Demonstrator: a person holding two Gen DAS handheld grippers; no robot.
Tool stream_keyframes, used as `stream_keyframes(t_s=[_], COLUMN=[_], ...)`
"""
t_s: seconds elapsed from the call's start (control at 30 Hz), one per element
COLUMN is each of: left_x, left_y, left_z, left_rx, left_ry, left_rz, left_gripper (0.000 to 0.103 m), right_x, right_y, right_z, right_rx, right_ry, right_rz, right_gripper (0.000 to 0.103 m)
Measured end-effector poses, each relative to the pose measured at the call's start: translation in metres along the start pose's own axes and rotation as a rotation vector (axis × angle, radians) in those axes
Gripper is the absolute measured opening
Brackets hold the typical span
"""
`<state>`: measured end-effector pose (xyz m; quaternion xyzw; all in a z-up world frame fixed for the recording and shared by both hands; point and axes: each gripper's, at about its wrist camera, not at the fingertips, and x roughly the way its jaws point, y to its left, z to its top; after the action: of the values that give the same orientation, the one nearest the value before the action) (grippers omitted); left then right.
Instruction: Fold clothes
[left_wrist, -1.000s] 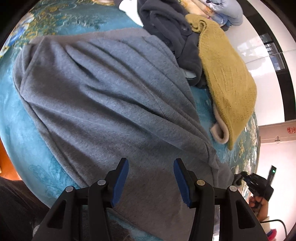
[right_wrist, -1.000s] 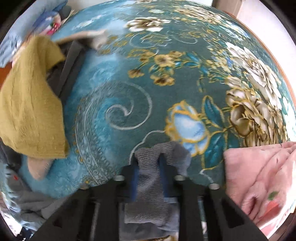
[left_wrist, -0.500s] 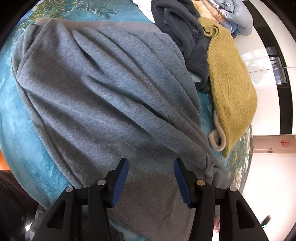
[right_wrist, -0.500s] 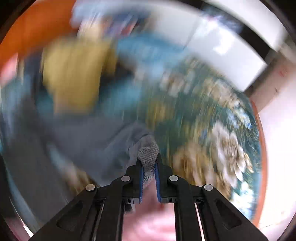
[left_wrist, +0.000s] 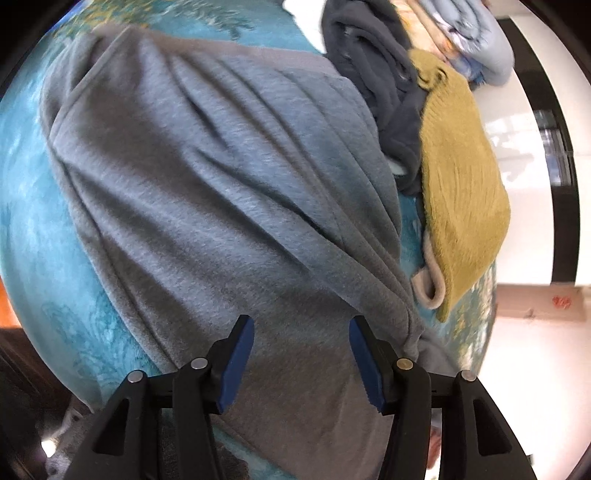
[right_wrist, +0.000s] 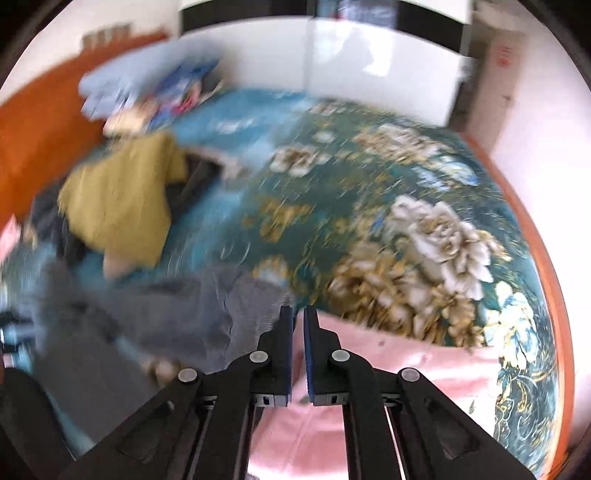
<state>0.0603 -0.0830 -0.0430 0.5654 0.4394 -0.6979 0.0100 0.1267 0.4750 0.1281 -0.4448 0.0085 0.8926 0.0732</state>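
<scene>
A grey sweatshirt (left_wrist: 221, 192) lies spread and creased on the teal floral bedspread (left_wrist: 26, 221). My left gripper (left_wrist: 301, 354) is open just above its near part, holding nothing. In the blurred right wrist view the same grey sweatshirt (right_wrist: 177, 306) lies at the lower left. My right gripper (right_wrist: 299, 321) is nearly shut with a thin empty gap between its jaws; no cloth shows between them, and the grey sleeve end lies just left of the tips.
A mustard knit garment (left_wrist: 461, 177) and a dark navy garment (left_wrist: 376, 74) lie right of the sweatshirt, folded light blue bedding (left_wrist: 476, 40) behind them. A pink garment (right_wrist: 388, 369) lies under my right gripper. Orange bed frame (right_wrist: 546, 266) at the right edge.
My right gripper held the grey sleeve cuff earlier; now the cuff is out of the jaws and the gripper has swung up and back. The left gripper shifted slightly, still open.
</scene>
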Motion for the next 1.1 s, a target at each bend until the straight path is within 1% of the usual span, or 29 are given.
stream_keyframes(t_s=[0.07,0.13,0.2,0.33,0.4,0.47,0.5,0.53,0.6,0.67,0.77,0.87,0.97,1.03,1.1], left_x=[-0.002,-0.005,-0.011,-0.036,-0.045,-0.051,-0.051,-0.050,-0.044,-0.037,-0.013,0.012,0.037,0.045,0.048], left_y=[0.003,0.002,-0.002,-0.009,-0.014,-0.021,-0.025,-0.027,-0.027,-0.026,-0.029,-0.037,-0.045,-0.049,-0.050], left_z=[0.001,0.008,0.023,0.073,0.098,0.122,0.134,0.147,0.165,0.184,0.206,0.217,0.224,0.227,0.228], left_rx=[-0.022,-0.021,-0.005,-0.012,-0.003,0.035,0.055,0.074,0.089,0.103,0.135,0.181,0.269,0.300,0.311], left_ry=[0.009,0.017,0.006,-0.082,-0.115,-0.145,-0.150,-0.151,-0.139,-0.126,-0.074,-0.025,0.023,0.035,0.041], left_rz=[-0.014,-0.025,-0.030,-0.029,-0.021,0.013,0.037,0.062,0.085,0.107,0.116,0.136,0.182,0.169,0.162], left_gripper=[0.058,0.058,0.058,0.059,0.063,0.065,0.067,0.068,0.070,0.072,0.072,0.072,0.072,0.072,0.071], right_x=[0.018,0.032,0.032,0.030,0.035,0.046,0.053,0.061,0.077,0.089,0.111,0.137,0.161,0.174,0.185], right_y=[-0.002,0.001,0.010,0.046,0.073,0.100,0.115,0.130,0.161,0.192,0.236,0.259,0.274,0.281,0.287], right_z=[-0.006,-0.013,-0.018,-0.014,-0.011,-0.007,-0.003,0.000,0.005,0.009,0.015,0.014,0.007,0.003,0.001], right_rx=[0.003,0.009,0.009,-0.026,-0.014,0.022,0.046,0.075,0.132,0.169,0.230,0.348,0.500,0.551,0.561], right_ry=[0.081,0.141,0.144,0.153,0.173,0.202,0.217,0.235,0.279,0.320,0.381,0.463,0.537,0.570,0.597], right_rz=[-0.036,-0.050,-0.027,0.065,0.153,0.262,0.315,0.368,0.467,0.536,0.620,0.648,0.686,0.677,0.648], right_gripper=[0.005,0.005,0.005,0.006,0.010,0.023,0.032,0.034,0.034,0.034,0.035,0.036,0.036,0.036,0.036])
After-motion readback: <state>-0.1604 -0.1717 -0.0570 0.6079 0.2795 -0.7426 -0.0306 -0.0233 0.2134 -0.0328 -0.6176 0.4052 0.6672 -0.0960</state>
